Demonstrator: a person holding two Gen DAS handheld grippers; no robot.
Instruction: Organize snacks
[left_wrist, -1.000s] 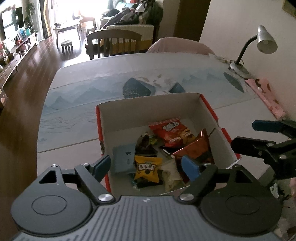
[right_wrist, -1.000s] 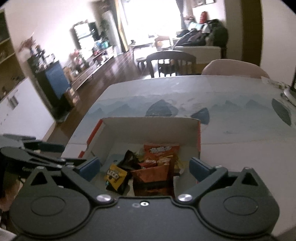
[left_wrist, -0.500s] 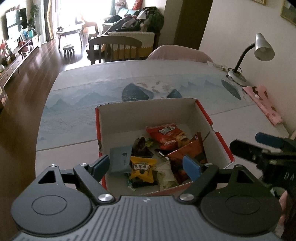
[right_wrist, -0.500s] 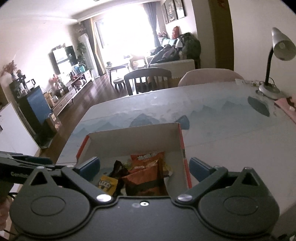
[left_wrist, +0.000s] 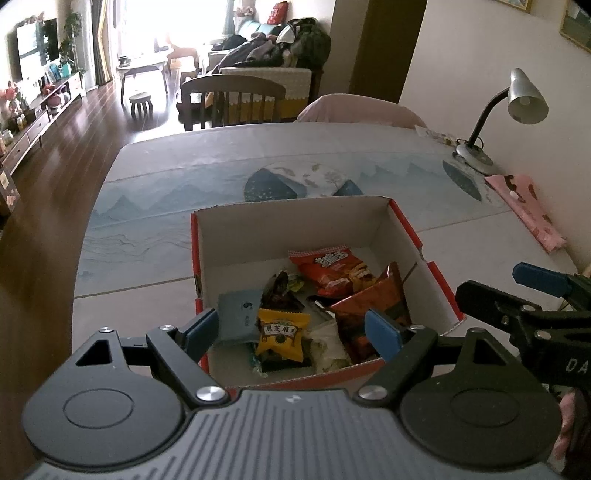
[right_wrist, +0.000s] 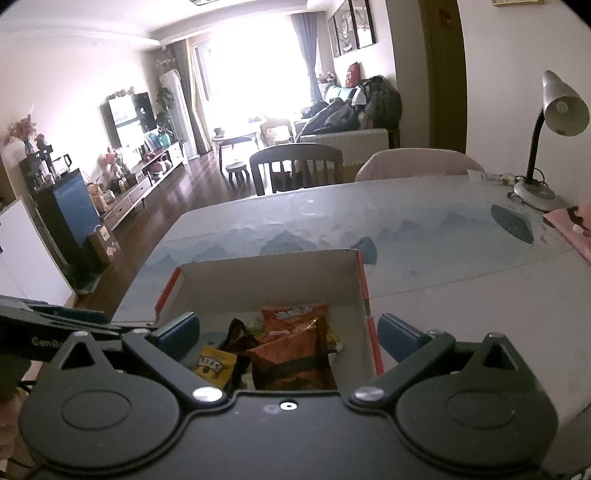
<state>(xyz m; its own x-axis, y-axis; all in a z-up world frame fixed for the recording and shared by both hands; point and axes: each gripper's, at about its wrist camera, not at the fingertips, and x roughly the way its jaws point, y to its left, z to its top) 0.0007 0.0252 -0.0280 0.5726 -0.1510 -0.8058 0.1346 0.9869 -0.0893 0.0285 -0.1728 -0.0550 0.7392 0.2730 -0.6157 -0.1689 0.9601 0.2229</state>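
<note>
An open cardboard box (left_wrist: 408, 229) with red outer sides sits near the table's front edge and holds several snack packets. Among them are a red chip bag (left_wrist: 332, 271), a yellow packet (left_wrist: 282, 334), a grey-blue packet (left_wrist: 238, 314) and a dark orange bag (left_wrist: 373, 306). My left gripper (left_wrist: 291, 326) hovers open over the box's near side, nothing between its blue pads. My right gripper (right_wrist: 290, 332) is open too, above the near end of the box (right_wrist: 364, 280), over the orange bag (right_wrist: 291, 358) and yellow packet (right_wrist: 214, 363). It also shows at the right edge of the left wrist view, right gripper (left_wrist: 517, 295).
The table (left_wrist: 166, 206) wears a pale blue mountain-print cloth. A silver desk lamp (left_wrist: 517, 107) and a pink cloth (left_wrist: 524, 206) lie at the right by the wall. Two chairs (left_wrist: 232, 99) stand at the far end. A hand (left_wrist: 569, 428) shows at the lower right.
Both cameras have tilted up a little, the right one more, so the box sits lower in each view and more of the room shows. Both grippers stay open; the snacks have not moved.
</note>
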